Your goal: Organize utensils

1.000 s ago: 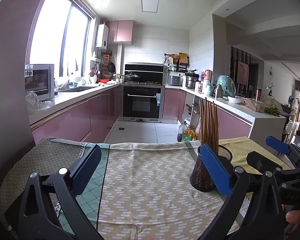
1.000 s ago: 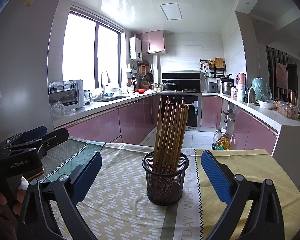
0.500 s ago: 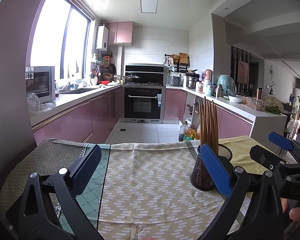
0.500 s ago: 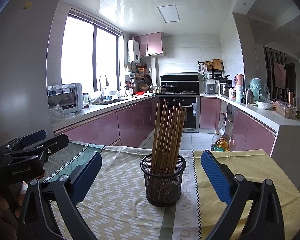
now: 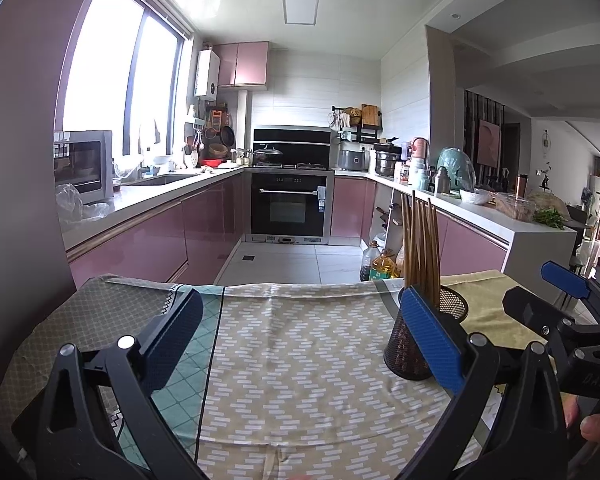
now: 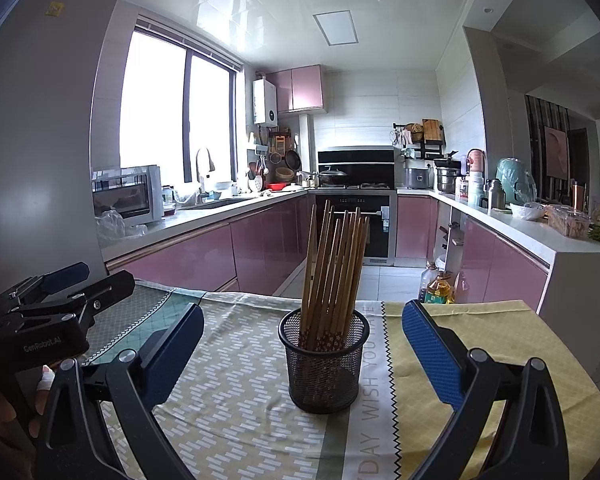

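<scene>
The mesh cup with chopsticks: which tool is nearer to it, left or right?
Right. The right tool faces the mesh cup directly, open; the left tool is off to the cup's left, open.

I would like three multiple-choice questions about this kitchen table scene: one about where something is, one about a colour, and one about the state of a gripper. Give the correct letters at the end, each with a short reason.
1. Where are the chopsticks?
A. Lying flat on the tablecloth
B. Standing in the mesh holder
C. Held in a gripper

2. What colour is the mesh holder?
A. Black
B. White
C. Red

3. What is the state of the right gripper?
A. Shut on the chopsticks
B. Shut on the holder
C. Open, holding nothing

Answers:
1 B: the sticks rise upright out of the holder, leaning a little.
2 A: its wire mesh is black against the tablecloth.
3 C: its two blue pads stand wide apart on either side of the holder, touching nothing.
</scene>
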A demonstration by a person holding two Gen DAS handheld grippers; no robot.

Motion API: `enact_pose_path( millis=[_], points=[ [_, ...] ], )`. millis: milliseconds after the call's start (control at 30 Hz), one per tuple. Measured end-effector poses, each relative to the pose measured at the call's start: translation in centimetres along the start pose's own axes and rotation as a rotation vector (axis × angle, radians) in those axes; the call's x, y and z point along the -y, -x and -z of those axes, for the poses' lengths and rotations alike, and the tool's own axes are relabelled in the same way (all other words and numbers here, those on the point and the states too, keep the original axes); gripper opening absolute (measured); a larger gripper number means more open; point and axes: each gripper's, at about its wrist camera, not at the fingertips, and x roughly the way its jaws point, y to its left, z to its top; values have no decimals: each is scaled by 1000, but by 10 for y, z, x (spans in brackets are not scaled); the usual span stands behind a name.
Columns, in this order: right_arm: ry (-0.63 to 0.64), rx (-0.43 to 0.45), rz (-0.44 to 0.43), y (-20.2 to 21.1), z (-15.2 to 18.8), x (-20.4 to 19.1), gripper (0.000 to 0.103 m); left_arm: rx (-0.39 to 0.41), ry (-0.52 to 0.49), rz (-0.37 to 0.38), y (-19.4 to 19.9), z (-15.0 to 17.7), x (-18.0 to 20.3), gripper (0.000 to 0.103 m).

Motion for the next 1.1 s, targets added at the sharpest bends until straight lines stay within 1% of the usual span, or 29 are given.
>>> enact_pose_path(
  millis=[433,833,1100],
  points=[
    [4,-9,48,-5,-1,-2,96,-36,20,-15,-11,5,-3,98],
    [1,-14,55,-6,-1,-1,96,-47,28,-1,-16,8,2,98],
    [1,-9,59,-5,0,-2,96,-47,33,-5,-18,9,2,98]
  ],
)
